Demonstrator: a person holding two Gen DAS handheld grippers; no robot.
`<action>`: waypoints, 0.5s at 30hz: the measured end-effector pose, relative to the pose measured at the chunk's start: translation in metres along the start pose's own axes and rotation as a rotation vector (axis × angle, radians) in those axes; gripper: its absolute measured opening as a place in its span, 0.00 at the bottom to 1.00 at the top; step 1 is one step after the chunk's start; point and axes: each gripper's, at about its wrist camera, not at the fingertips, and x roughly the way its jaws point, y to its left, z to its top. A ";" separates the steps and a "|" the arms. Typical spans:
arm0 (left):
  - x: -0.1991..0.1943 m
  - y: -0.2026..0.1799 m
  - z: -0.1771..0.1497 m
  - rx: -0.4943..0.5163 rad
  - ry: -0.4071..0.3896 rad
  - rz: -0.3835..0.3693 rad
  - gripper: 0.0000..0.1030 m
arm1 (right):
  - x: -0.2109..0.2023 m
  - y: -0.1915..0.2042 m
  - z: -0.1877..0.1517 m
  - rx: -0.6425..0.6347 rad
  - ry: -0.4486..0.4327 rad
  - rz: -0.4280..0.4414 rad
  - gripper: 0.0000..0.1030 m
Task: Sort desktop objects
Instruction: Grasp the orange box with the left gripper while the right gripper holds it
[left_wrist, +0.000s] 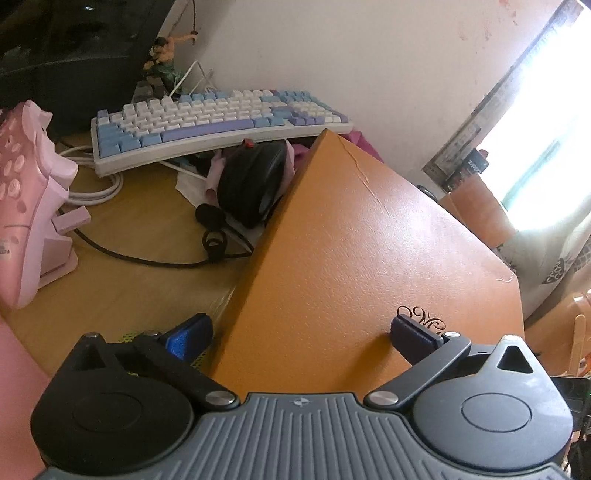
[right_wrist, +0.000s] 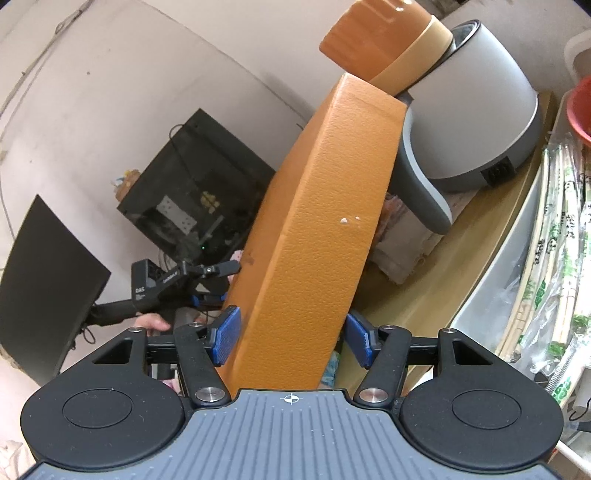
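A large orange textured box (left_wrist: 362, 251) is tilted up over the desk, held from two sides. My left gripper (left_wrist: 303, 338) is shut on its near edge, one pad under the box and one pad (left_wrist: 413, 338) on its top face by a black curly logo (left_wrist: 421, 317). In the right wrist view the same box (right_wrist: 314, 229) stands on edge between my right gripper's (right_wrist: 291, 338) blue pads (right_wrist: 225, 336), which press both its sides. The left gripper (right_wrist: 207, 273) shows beyond it at the left.
A blue and white keyboard (left_wrist: 221, 118), black mouse (left_wrist: 255, 181), black cable (left_wrist: 155, 254) and pink controller on a stand (left_wrist: 26, 206) lie on the wooden desk (left_wrist: 122, 291). A grey appliance (right_wrist: 476, 122), another orange box (right_wrist: 384, 44) and bagged chopsticks (right_wrist: 554, 258) stand at the right.
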 end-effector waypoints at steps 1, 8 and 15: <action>-0.001 -0.002 0.000 0.010 -0.001 0.008 0.97 | 0.000 0.001 0.000 -0.001 0.000 -0.004 0.63; -0.011 -0.010 0.000 0.040 -0.002 0.047 0.85 | -0.001 0.008 0.000 -0.014 -0.011 -0.030 0.63; 0.004 0.003 -0.007 -0.016 0.016 -0.029 1.00 | -0.004 0.003 0.001 -0.011 -0.005 -0.003 0.63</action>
